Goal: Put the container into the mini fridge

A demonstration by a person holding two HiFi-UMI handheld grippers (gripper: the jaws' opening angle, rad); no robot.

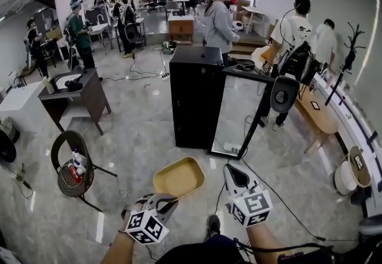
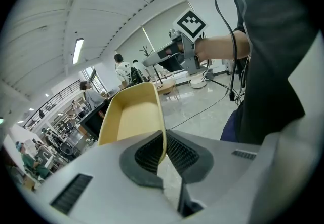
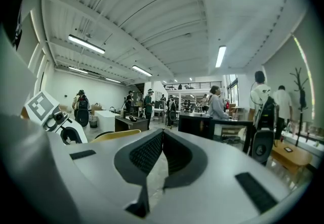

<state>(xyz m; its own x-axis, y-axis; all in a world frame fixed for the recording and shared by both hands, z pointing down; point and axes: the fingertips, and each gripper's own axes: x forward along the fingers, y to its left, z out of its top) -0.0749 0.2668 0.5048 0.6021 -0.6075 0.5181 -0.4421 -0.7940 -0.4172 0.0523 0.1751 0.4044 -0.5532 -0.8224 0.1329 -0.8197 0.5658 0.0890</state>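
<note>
The left gripper (image 1: 164, 200) pinches the near rim of the container (image 1: 179, 177), which hangs well short of the mini fridge (image 1: 194, 98). The container's long axis points toward the fridge, whose door seems to be open. The right gripper (image 1: 230, 169), beside the container, is closed and empty.

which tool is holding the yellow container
The left tool: its jaws are clamped on the rim of the yellow container, while the right tool is shut on nothing.

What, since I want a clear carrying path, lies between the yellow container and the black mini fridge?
Only bare floor, seen in the head view; the container, pinched by the left gripper, faces the mini fridge.
</note>
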